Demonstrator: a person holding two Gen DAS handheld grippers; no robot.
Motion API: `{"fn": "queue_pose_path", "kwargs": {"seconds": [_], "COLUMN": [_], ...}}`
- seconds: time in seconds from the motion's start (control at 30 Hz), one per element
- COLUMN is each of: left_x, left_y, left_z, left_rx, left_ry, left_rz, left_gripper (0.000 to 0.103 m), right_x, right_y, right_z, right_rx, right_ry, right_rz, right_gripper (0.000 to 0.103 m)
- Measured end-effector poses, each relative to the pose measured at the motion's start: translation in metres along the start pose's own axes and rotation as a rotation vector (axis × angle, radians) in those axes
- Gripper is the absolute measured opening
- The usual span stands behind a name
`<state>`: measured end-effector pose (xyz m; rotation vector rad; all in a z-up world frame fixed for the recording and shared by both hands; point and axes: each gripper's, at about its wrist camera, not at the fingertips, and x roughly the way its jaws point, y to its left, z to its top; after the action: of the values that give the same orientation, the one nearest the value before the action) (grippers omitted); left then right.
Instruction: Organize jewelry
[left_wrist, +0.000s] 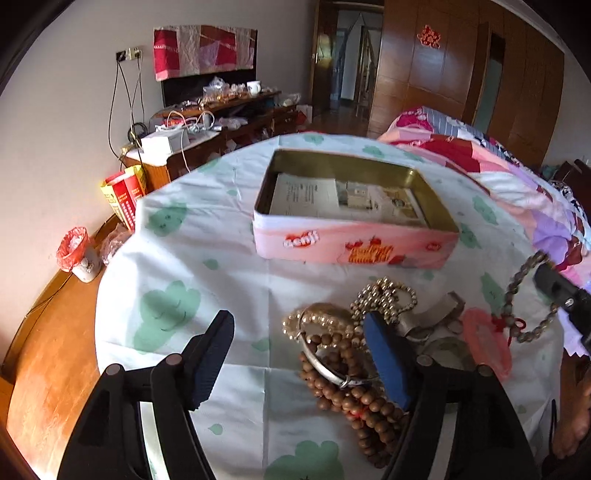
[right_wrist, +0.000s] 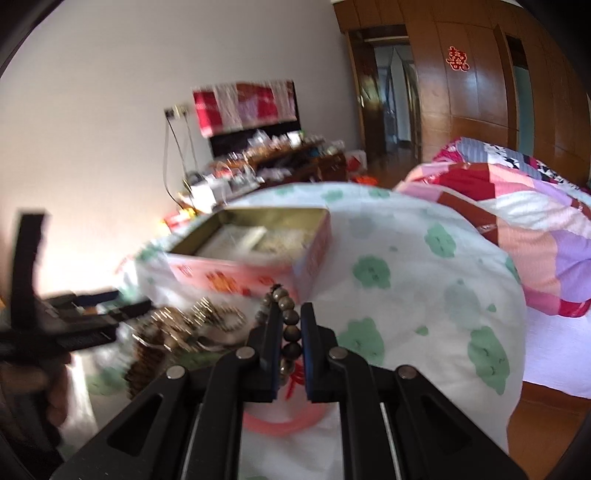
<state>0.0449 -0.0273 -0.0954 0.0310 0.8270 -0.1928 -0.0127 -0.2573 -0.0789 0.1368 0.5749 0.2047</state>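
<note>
An open pink tin box (left_wrist: 354, 243) with paper inside stands on the cloth-covered table; it also shows in the right wrist view (right_wrist: 229, 275). A pile of jewelry lies in front of it: a brown wooden bead strand (left_wrist: 354, 398), a silver bangle (left_wrist: 325, 363), gold bead chains (left_wrist: 384, 299) and a pink ring (left_wrist: 487, 341). My left gripper (left_wrist: 299, 354) is open, its right finger over the pile. My right gripper (right_wrist: 290, 325) is shut on a dark bead bracelet (right_wrist: 290, 325) with a red knot, lifted above the pink ring (right_wrist: 284, 424); the bracelet hangs at the right in the left wrist view (left_wrist: 532, 299).
The round table carries a white cloth with green cloud prints (left_wrist: 207, 229). A patchwork quilt on a bed (left_wrist: 517, 177) lies to the right. A cluttered wooden cabinet (left_wrist: 221, 122) stands behind, with red boxes (left_wrist: 123, 197) and a cup with red plastic (left_wrist: 77, 254) at the left edge.
</note>
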Motion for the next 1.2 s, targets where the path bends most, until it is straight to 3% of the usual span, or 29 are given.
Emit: {"fn": "queue_pose_path", "kwargs": {"seconds": [0.07,0.13,0.2,0.43,0.67,0.73,0.93,1.1,1.17,1.2], "left_x": [0.002,0.003,0.007,-0.001,0.0,0.0,0.014,0.014,0.012,0.011], "left_y": [0.0,-0.001,-0.003,-0.008,0.0,0.002,0.006,0.007,0.009,0.01], "left_z": [-0.001,-0.001,-0.003,-0.003,-0.002,-0.001,-0.002,-0.004,-0.003,-0.002], "left_rx": [0.005,0.015,0.028,0.068,0.052,0.035,-0.003,-0.021,-0.035,-0.039], "left_ry": [0.0,0.009,0.03,-0.008,0.008,0.002,0.064,0.068,0.06,0.057], "left_rz": [0.004,-0.008,-0.028,-0.003,-0.015,0.01,0.015,0.022,0.026,0.025], "left_gripper": [0.07,0.041,0.021,0.0,0.0,0.0,0.001,0.001,0.003,0.009], "right_x": [0.0,0.001,0.003,0.007,0.01,0.011,0.014,0.018,0.019,0.02], "right_y": [-0.001,0.001,0.002,0.007,0.003,0.003,0.008,0.01,0.011,0.012], "right_z": [0.001,0.001,0.001,-0.002,-0.006,-0.006,-0.01,-0.013,-0.015,-0.015], "right_rx": [0.017,0.011,0.006,-0.043,-0.05,-0.054,-0.071,-0.081,-0.084,-0.085], "right_ry": [-0.002,-0.001,0.009,0.023,0.042,0.044,0.06,0.078,0.087,0.088], "right_rz": [0.028,0.02,0.01,-0.041,-0.06,-0.064,-0.068,-0.069,-0.069,-0.068], "right_gripper": [0.011,0.011,0.011,0.011,0.011,0.011,0.011,0.011,0.011,0.011]}}
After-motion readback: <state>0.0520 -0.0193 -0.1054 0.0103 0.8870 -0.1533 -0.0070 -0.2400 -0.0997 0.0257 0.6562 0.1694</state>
